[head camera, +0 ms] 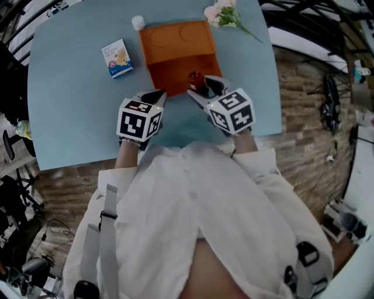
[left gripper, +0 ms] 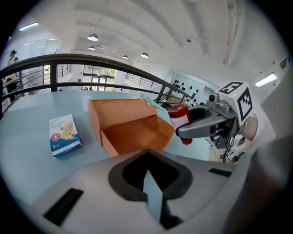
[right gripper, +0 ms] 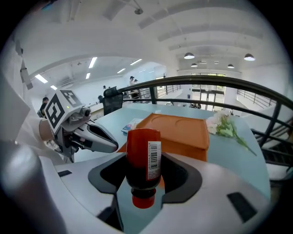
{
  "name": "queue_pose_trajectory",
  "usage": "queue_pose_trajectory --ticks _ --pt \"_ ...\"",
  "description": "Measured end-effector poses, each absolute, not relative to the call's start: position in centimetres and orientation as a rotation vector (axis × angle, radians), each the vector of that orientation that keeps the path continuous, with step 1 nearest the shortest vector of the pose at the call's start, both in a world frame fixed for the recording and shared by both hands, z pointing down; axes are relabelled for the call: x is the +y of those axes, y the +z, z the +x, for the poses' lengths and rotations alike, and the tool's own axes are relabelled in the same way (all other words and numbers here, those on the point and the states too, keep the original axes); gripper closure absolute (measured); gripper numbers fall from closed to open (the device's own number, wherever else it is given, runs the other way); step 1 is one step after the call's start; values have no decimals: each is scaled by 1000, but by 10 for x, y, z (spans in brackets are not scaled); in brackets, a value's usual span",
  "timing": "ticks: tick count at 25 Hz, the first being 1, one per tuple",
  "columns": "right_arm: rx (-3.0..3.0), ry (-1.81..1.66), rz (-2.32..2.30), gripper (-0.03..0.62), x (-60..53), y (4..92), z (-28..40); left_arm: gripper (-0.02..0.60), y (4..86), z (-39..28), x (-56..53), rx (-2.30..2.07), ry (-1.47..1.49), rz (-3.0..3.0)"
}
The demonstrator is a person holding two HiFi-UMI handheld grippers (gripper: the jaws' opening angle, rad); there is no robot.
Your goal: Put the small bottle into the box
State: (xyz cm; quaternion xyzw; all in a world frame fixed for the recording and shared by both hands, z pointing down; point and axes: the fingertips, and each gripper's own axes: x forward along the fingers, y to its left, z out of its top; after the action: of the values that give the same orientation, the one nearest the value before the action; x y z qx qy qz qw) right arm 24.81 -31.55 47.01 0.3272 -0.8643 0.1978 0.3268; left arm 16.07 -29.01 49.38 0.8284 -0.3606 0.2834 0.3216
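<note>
An orange box (head camera: 175, 44) lies open on the blue table (head camera: 70, 105), with its lid folded back away from me. My right gripper (head camera: 201, 89) is shut on the small red bottle (head camera: 195, 79). It holds the bottle at the box's near right corner, just above the rim. In the right gripper view the bottle (right gripper: 143, 160) stands between the jaws with its cap toward the camera and a barcode label on its side. My left gripper (head camera: 155, 94) is shut and holds nothing. It hovers at the box's near left corner (left gripper: 107, 144).
A small blue and white carton (head camera: 117, 58) lies left of the box. A white round object (head camera: 138, 22) sits behind the box's left corner. A sprig of pale flowers (head camera: 225, 14) lies at the back right. The table's near edge runs just under the grippers.
</note>
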Motion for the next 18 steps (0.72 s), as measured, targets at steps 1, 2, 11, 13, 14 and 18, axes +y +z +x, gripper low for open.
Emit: queue_pose_trajectory --ticks 1,2,11,13,14,18 --pt "-2268 499 827 382 -319 469 248 578 493 161 -292 -962 741 2167" --pt "-2271 482 801 382 -323 468 248 577 494 160 -293 -978 735 2158" --pt "-2248 354 625 382 -343 470 234 578 496 153 -305 -1081 678 2103" --pt "-2246 341 572 382 -343 474 230 577 496 152 -307 -1105 658 2088" --pt "-2238 329 545 382 -342 476 228 578 497 151 -308 -1117 647 2078" --pt "-2203 306 474 382 -343 487 223 577 500 142 -311 -1170 601 2039"
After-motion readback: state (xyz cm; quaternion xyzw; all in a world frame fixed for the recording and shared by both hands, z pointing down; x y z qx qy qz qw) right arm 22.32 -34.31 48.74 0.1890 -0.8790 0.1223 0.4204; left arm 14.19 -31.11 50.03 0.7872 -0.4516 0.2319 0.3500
